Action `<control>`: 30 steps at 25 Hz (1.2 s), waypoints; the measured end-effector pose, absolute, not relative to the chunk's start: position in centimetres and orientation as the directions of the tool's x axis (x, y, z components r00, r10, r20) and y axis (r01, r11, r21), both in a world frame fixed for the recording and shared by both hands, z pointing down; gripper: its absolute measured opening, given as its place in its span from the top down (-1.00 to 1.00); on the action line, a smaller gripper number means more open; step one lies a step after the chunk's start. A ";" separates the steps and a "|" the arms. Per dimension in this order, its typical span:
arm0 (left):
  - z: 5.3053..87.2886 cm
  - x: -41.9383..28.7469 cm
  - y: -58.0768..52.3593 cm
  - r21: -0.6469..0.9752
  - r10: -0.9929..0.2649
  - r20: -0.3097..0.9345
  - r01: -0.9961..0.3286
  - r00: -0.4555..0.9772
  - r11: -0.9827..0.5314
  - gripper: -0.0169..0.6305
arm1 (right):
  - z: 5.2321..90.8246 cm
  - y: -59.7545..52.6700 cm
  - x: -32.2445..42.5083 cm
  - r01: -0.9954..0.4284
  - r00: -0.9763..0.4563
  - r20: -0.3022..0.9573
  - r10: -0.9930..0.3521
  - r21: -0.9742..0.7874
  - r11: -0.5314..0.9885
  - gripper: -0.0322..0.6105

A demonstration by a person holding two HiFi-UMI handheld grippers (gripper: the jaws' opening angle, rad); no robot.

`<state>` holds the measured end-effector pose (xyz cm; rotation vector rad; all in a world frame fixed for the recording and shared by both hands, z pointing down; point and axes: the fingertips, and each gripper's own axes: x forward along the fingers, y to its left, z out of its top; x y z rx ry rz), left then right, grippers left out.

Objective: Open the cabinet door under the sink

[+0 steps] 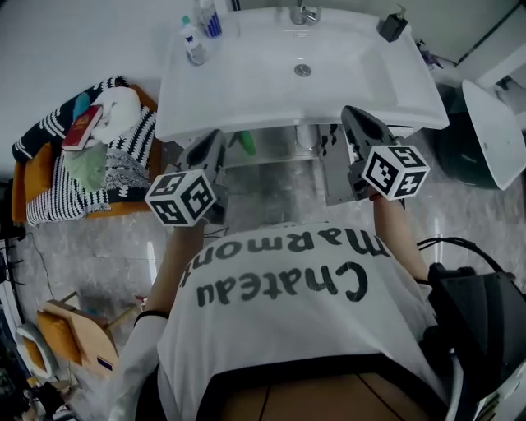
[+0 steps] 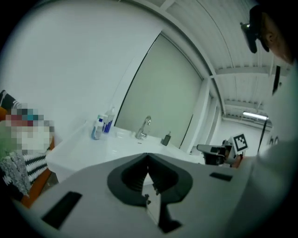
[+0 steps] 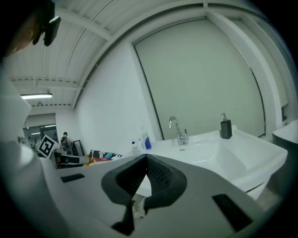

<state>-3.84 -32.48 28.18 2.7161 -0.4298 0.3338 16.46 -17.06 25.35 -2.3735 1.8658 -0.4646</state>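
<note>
The white sink [image 1: 246, 94] fills the top of the head view. Below its front edge the cabinet space [image 1: 279, 160] shows a metal pipe and steel-grey inside. A grey panel that looks like a swung-out door [image 1: 335, 177] stands at its right. My left gripper [image 1: 215, 141] is raised in front of the sink's left part, shut and empty. My right gripper [image 1: 353, 113] is raised at the sink's right front edge, also shut with nothing held. Both point nearly level over the basin. In the left gripper view the jaws [image 2: 148, 156] are closed, as in the right gripper view [image 3: 145, 159].
Bottles [image 1: 194, 43] stand at the sink's back left, a faucet [image 1: 304, 15] in the middle and a dark soap dispenser [image 1: 393, 25] at the back right. A chair with striped cloth [image 1: 90, 156] stands left. A bin with a white lid [image 1: 493, 131] stands right.
</note>
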 end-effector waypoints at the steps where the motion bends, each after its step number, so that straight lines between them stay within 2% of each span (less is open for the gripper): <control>1: 28.3 -3.7 -31.8 0.332 -0.228 0.287 -0.320 0.930 -0.887 0.93 | 25.5 -17.4 15.5 -0.939 0.187 0.192 -0.963 -0.252 -0.233 0.87; 8: 28.6 -3.8 -30.1 0.284 -0.173 0.312 -0.265 0.934 -0.921 0.92 | 26.7 -18.4 12.4 -0.948 0.102 0.234 -0.967 -0.273 -0.166 0.87; 30: 30.0 -3.8 -30.2 0.281 -0.200 0.333 -0.300 0.921 -0.912 0.92 | 28.8 -17.8 12.9 -0.957 0.119 0.308 -0.944 -0.218 -0.191 0.87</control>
